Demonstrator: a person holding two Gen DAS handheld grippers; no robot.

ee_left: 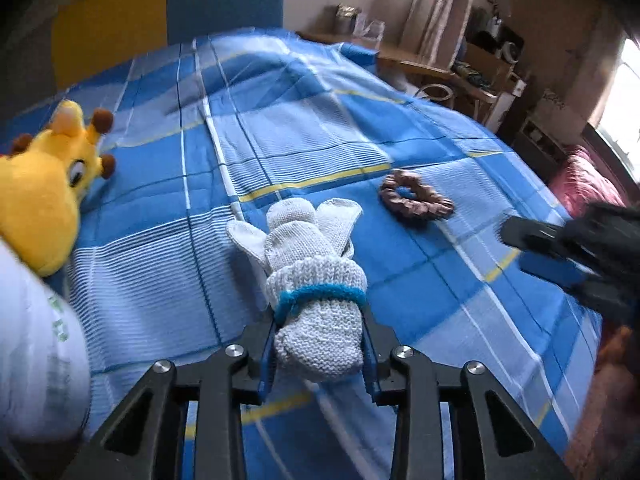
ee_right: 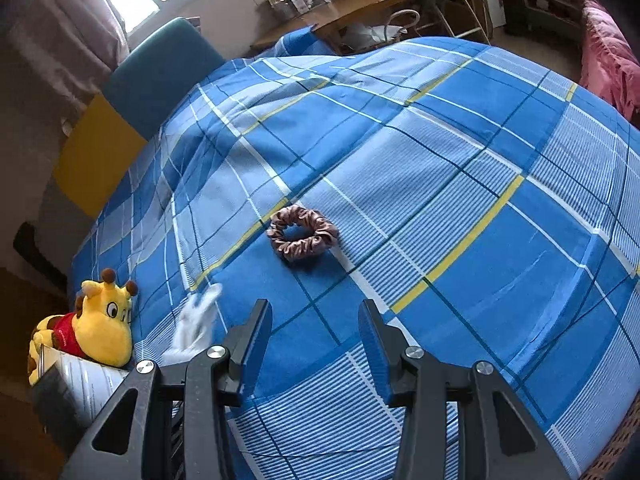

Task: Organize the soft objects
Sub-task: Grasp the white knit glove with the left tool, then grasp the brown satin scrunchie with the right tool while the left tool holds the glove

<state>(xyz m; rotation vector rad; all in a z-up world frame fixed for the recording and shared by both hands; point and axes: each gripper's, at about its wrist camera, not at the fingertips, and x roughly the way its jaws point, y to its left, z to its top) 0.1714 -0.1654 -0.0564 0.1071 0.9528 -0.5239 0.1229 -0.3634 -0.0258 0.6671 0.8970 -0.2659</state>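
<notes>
The white knitted glove [ee_left: 316,280], rolled into a bundle with a blue band round its cuff, lay on the blue checked bedspread [ee_left: 400,128], and the left gripper [ee_left: 320,344] was clamped on its near end, both pads pressed into the knit. Its fingers fanned out towards the far side of the bed. From the right wrist view the glove [ee_right: 196,324] was only a blurred white shape at lower left.

Just beyond it, off to the right, sat the brown scrunchie [ee_left: 416,196], flat on the cover and apart from the glove. The right gripper [ee_right: 316,332] hung over the bedspread short of the scrunchie [ee_right: 302,234], jaws apart, nothing between them, only blue check showing through the gap.

Out on the left edge lay the yellow giraffe plush [ee_right: 100,328] in a red top; there was small print on that top but it could not be read. Beside the plush [ee_left: 44,196] was a white packet [ee_left: 36,352] with green lettering, too blurred to make out.

Past the bed stood a blue and yellow headboard [ee_left: 224,0], curtains [ee_left: 432,4] and a cluttered wooden desk [ee_right: 360,8].
</notes>
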